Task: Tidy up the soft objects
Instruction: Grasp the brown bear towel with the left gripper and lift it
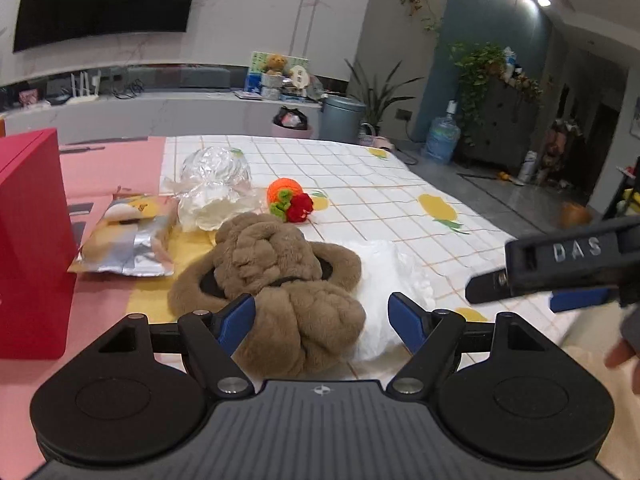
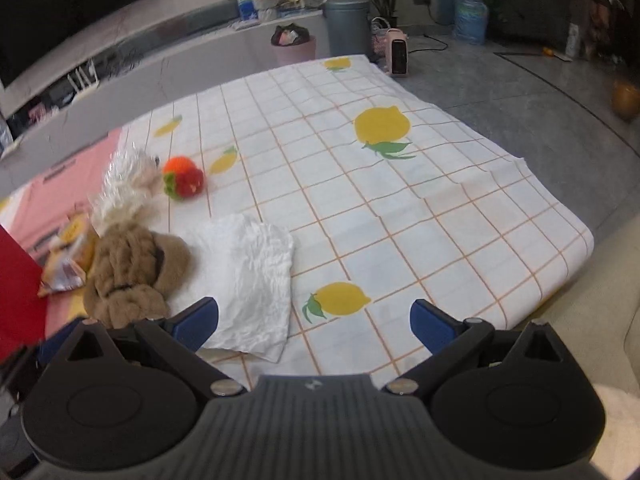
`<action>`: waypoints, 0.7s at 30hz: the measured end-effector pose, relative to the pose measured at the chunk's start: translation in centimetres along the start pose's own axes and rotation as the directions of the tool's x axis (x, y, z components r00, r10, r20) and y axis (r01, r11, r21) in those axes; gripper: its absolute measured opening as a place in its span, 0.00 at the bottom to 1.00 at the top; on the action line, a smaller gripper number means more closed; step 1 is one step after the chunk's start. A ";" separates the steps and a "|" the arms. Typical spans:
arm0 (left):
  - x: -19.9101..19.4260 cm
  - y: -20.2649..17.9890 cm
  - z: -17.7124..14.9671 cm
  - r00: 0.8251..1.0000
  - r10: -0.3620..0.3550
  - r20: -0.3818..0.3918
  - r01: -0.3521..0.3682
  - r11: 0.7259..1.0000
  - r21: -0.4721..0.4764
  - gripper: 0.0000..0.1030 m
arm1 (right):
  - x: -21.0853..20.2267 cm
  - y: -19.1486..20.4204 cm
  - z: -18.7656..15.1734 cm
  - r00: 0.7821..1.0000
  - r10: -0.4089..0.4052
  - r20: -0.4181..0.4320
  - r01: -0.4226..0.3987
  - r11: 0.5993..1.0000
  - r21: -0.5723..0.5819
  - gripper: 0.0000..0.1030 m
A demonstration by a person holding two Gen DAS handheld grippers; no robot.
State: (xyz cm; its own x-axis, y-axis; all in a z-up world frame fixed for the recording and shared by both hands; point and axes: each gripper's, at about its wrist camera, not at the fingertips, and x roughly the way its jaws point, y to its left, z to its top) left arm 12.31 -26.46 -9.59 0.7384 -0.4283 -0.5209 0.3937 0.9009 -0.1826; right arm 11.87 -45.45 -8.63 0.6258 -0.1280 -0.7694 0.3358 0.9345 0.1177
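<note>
So there's a table (image 2: 400, 208) with a lemon-print checked cloth, and the soft stuff is all bunched at its left side. The brown fuzzy hat (image 1: 276, 276) sits nearest the left gripper (image 1: 322, 320), whose blue fingers are spread wide with the hat's near lump between them; the left finger looks right up against the fur, but it's not clamped on anything. Just right of the hat, touching it, lies a crumpled white cloth (image 2: 252, 280). The right gripper (image 2: 314, 320) hangs over the near edge of the table, also wide open and holding nothing, its left finger over the cloth's corner. Further back there's a little orange and red knitted toy (image 1: 290, 198), and beside it a crinkly clear plastic bag (image 1: 212, 188) with something white inside. Left of the hat is a silvery snack packet (image 1: 128, 240), and a red box (image 1: 32, 240) stands at the far left on the pink part.
</note>
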 end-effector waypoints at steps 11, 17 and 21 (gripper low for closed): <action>0.8 1.0 0.3 0.996 0.036 -0.084 -0.033 0.999 0.041 0.61 | 0.4 0.7 -0.4 1.000 0.014 -0.026 -0.015 0.999 -0.038 0.97; -2.9 2.5 -0.2 0.990 0.031 -0.138 -0.016 0.994 0.105 0.51 | 0.3 1.5 -0.9 0.999 0.011 -0.030 -0.013 0.996 -0.087 0.97; -5.6 3.6 -1.1 0.983 0.060 -0.175 -0.034 0.988 0.149 0.50 | 0.6 2.1 -1.3 0.999 0.010 -0.044 -0.015 0.994 -0.109 0.97</action>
State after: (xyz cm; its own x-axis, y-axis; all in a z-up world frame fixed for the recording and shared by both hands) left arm 9.04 -20.72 -8.27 0.6535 -0.3543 -0.6689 0.4455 0.8944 -0.0384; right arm 12.00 -43.16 -9.65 0.5975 -0.1039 -0.7951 0.2480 0.9669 0.0601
